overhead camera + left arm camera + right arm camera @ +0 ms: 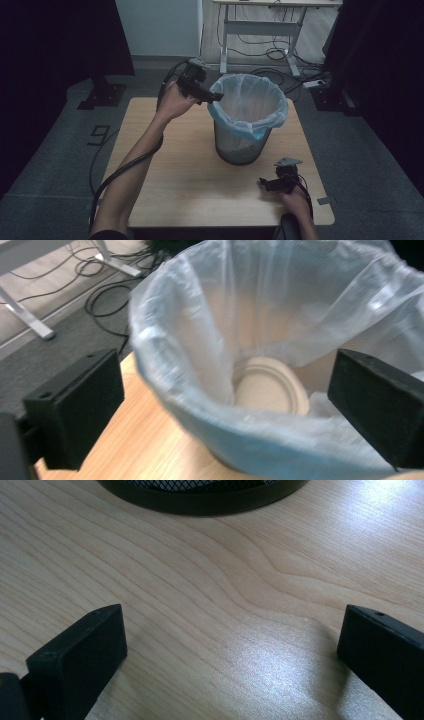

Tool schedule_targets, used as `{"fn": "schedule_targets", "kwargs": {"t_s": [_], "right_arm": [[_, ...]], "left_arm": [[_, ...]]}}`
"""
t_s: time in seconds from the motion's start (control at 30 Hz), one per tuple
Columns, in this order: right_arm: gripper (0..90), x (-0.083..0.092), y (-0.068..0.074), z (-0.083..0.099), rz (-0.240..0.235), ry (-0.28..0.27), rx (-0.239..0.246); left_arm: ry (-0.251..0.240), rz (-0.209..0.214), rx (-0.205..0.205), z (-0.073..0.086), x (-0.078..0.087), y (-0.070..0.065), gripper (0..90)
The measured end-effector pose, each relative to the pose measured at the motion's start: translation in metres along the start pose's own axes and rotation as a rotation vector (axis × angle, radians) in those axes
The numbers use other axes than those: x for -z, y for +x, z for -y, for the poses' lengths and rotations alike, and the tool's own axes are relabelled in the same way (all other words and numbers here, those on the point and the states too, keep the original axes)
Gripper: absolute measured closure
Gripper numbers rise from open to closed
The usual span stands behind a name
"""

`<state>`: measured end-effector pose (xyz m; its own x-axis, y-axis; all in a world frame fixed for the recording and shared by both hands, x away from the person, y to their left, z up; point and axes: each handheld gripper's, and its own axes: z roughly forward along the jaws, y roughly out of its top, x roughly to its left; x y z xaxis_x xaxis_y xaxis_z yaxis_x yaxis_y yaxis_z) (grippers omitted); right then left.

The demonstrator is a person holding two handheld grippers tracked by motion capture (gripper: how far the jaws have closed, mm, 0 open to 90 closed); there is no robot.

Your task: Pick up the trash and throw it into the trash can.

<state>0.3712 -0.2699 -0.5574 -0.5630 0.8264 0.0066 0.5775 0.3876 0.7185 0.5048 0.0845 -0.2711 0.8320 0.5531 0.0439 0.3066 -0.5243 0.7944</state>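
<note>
A black mesh waste bin (243, 145) lined with a pale blue plastic bag (250, 102) stands on the wooden table (170, 185). My left gripper (215, 96) hovers at the bin's left rim, open, its jaws wide apart with nothing between them. In the left gripper view the bag (260, 315) gapes below, and a pale paper plate (270, 387) lies at the bottom. My right gripper (264, 183) rests low near the table's front right, open and empty. The right gripper view has bare wood (210, 595) between the jaws and the bin's black base (200, 495) ahead.
Beyond the table, a white desk frame (260, 30) stands on the floor with tangled cables (280, 55) and a power strip (315, 82). Dark curtains hang on both sides. A black stand base (102, 95) sits on the carpet at the left.
</note>
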Motion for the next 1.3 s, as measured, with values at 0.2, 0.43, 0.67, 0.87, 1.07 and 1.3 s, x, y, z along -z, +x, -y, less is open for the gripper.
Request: {"fn": "schedule_targets", "kwargs": {"t_s": [0.2, 0.43, 0.67, 0.87, 1.07, 1.3], "right_arm": [[0.0, 0.0, 0.0, 0.0, 0.0, 0.0, 0.0], [0.0, 0.0, 0.0, 0.0, 0.0, -0.001, -0.001], [0.0, 0.0, 0.0, 0.0, 0.0, 0.0, -0.001], [0.0, 0.0, 0.0, 0.0, 0.0, -0.001, -0.001], [0.0, 0.0, 0.0, 0.0, 0.001, -0.001, -0.001], [0.0, 0.0, 0.0, 0.0, 0.001, -0.001, -0.002]], "left_arm": [[-0.003, -0.021, 0.001, 0.015, 0.011, 0.009, 0.0], [-0.008, -0.053, 0.019, 0.034, 0.025, 0.021, 0.0], [-0.017, -0.08, 0.043, 0.051, 0.037, 0.032, 0.0], [-0.018, -0.097, 0.061, 0.066, 0.044, 0.038, 0.0], [-0.026, -0.118, 0.082, 0.086, 0.053, 0.045, 0.0], [-0.034, -0.141, 0.103, 0.113, 0.06, 0.051, 0.0]]}}
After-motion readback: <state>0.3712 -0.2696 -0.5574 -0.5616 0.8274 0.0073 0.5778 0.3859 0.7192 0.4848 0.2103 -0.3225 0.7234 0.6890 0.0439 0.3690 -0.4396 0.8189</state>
